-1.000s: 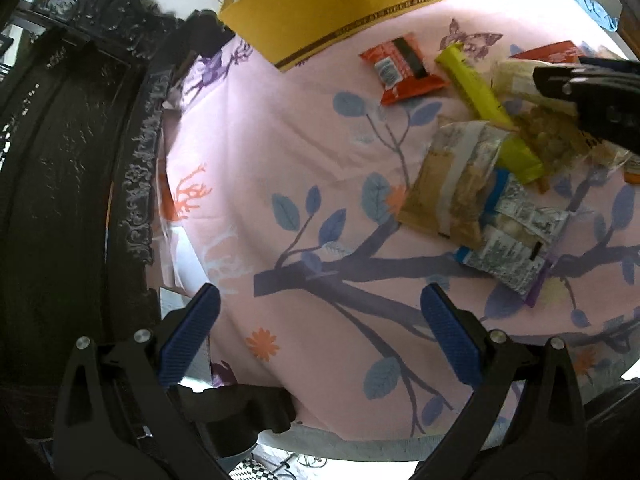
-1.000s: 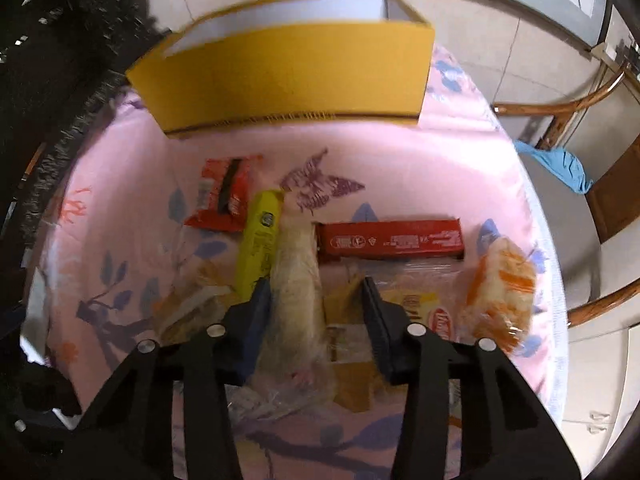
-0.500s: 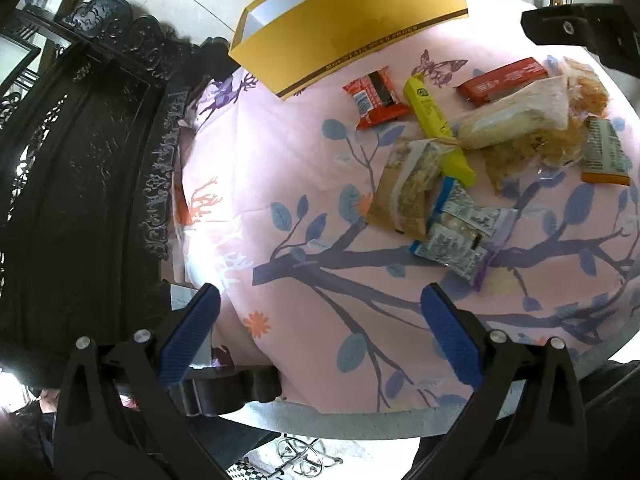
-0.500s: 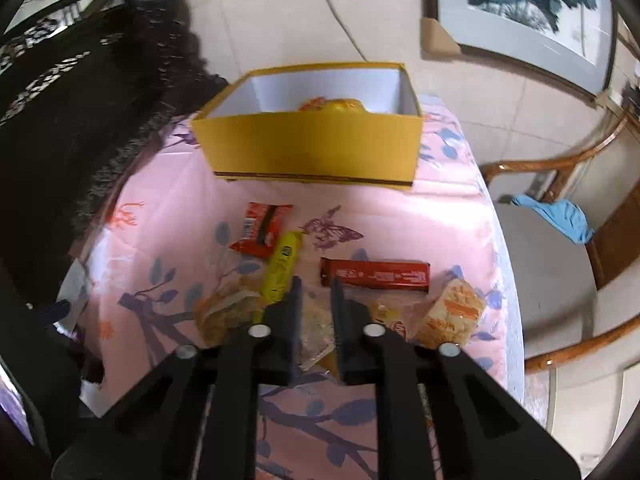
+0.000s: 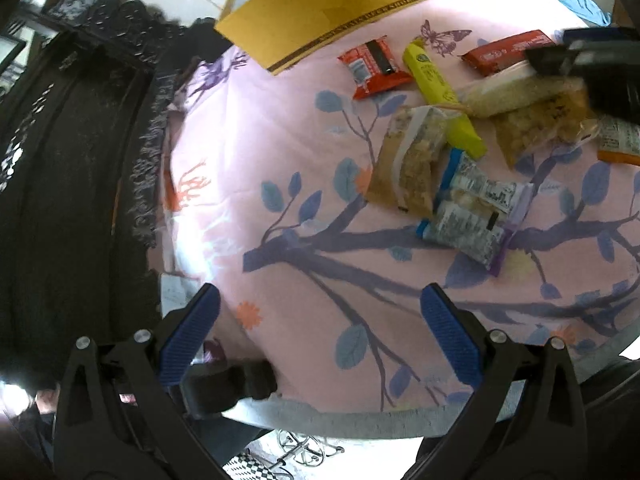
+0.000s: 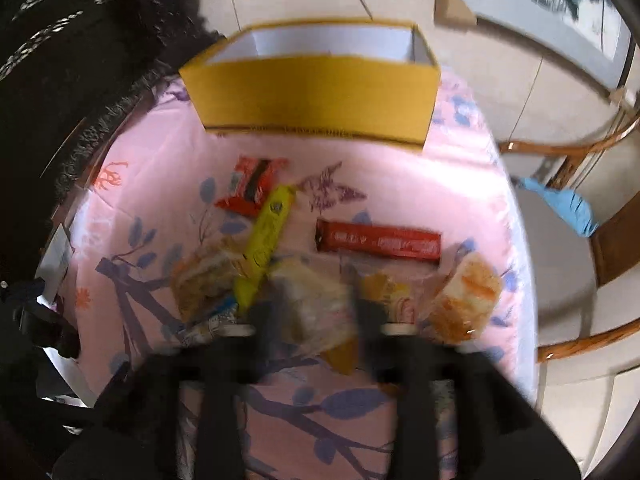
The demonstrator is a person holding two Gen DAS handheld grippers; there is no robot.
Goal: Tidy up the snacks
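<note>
Snacks lie on a pink flowered tablecloth [image 5: 280, 160] in front of an open yellow box [image 6: 316, 92]. Among them are a red wrapper [image 6: 252, 188], a yellow-green bar [image 6: 266, 240], a long red bar [image 6: 378, 240], an orange-and-white packet [image 6: 464, 300] and a brownish bag [image 5: 408, 164]. My right gripper [image 6: 314, 316] is blurred. Its jaws are opening, with a clear bag of pale snack [image 6: 312, 288] between the fingers. My left gripper [image 5: 320, 332] stands open over the near table edge, nothing between its blue pads.
A dark carved chair [image 5: 60, 160] stands close on the left. A wooden chair with a blue cloth [image 6: 560, 204] is at the right. Printed white packets [image 5: 468, 216] lie nearest the left gripper. The cloth's near left part is bare.
The right gripper was shut and high above the table; now it is lower with its fingers apart around the clear bag. The left gripper stays open and has shifted slightly.
</note>
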